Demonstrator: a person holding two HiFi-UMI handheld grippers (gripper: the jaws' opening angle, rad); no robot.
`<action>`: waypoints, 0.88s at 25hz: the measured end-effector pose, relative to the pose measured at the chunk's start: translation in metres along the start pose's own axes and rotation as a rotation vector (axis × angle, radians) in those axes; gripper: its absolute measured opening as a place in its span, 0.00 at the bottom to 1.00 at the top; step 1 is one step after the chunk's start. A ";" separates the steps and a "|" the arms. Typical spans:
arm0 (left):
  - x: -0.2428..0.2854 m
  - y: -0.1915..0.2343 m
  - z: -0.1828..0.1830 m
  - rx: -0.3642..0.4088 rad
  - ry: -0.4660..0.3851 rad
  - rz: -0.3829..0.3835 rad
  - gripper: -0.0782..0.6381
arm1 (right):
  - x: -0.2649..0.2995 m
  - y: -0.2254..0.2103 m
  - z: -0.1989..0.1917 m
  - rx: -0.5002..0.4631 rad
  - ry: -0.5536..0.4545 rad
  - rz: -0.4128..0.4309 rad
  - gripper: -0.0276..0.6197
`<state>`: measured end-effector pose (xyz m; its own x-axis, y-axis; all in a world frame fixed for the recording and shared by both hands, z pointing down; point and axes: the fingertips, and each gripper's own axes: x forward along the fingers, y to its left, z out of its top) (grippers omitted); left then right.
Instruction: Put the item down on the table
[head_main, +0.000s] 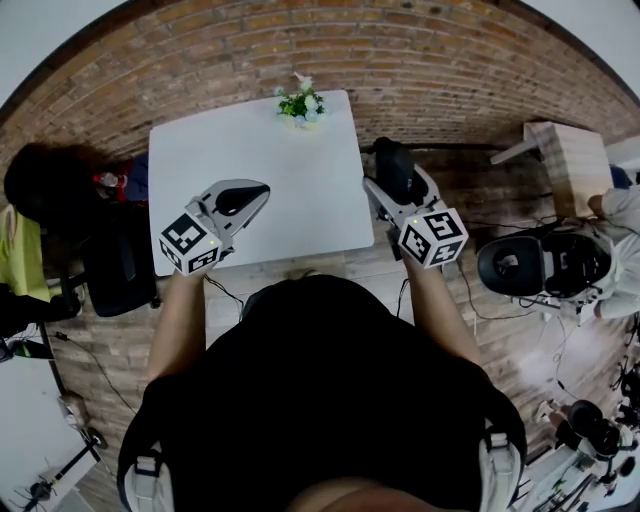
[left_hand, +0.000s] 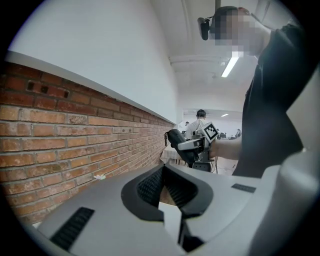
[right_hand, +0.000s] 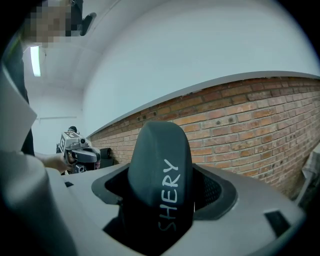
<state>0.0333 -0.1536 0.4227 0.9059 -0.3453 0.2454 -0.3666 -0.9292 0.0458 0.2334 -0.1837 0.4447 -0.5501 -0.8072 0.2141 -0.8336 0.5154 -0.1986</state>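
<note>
A black rounded item (right_hand: 162, 170) with white "SHERY" lettering stands between my right gripper's jaws, which are shut on it. In the head view this right gripper (head_main: 393, 182) holds the black item (head_main: 392, 163) in the air just off the right edge of the white table (head_main: 250, 150). My left gripper (head_main: 245, 197) hovers over the table's front left part. Its ribbed pads (left_hand: 150, 187) meet with nothing between them. The left gripper view also catches the right gripper with the item (left_hand: 181, 142) across from it.
A small pot of flowers (head_main: 301, 104) stands at the table's far edge by the brick wall. A black chair (head_main: 118, 265) is at the table's left. To the right stand a wooden stool (head_main: 570, 165) and a black round device (head_main: 520, 262) with cables on the floor.
</note>
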 end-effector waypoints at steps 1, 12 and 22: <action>-0.001 -0.003 0.002 -0.002 0.000 -0.001 0.13 | -0.001 0.001 0.001 -0.004 0.001 0.004 0.60; -0.020 -0.016 0.015 0.005 -0.005 0.016 0.13 | -0.013 0.016 0.017 -0.027 -0.023 0.022 0.60; -0.024 -0.010 0.010 0.001 -0.013 -0.012 0.13 | -0.008 0.025 0.011 -0.027 -0.005 -0.004 0.60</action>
<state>0.0170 -0.1373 0.4068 0.9128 -0.3359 0.2325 -0.3556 -0.9334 0.0476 0.2173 -0.1673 0.4271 -0.5464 -0.8107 0.2102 -0.8370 0.5195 -0.1721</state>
